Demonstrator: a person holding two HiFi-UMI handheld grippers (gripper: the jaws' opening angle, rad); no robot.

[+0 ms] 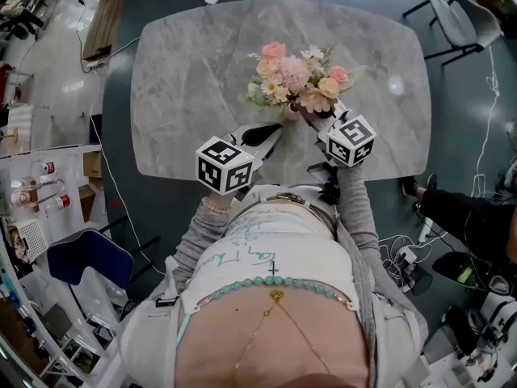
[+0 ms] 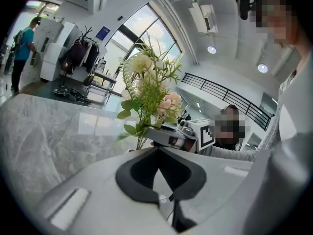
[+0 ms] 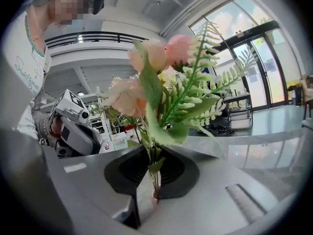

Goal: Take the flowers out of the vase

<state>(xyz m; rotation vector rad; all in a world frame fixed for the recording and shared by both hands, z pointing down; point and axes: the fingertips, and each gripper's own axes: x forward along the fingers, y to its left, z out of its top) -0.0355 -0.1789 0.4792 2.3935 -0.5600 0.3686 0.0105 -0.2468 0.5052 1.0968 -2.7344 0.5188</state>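
Head view: flowers (image 1: 295, 75) over marble table (image 1: 186, 79), grey chair (image 1: 456, 18) beyond.

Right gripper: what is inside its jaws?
Thin green stems of the flowers, pinched where the right gripper closes its jaws on them. Leaves and pink blooms rise above. The stems' lower ends, and whatever holds them, are covered by the gripper's body.
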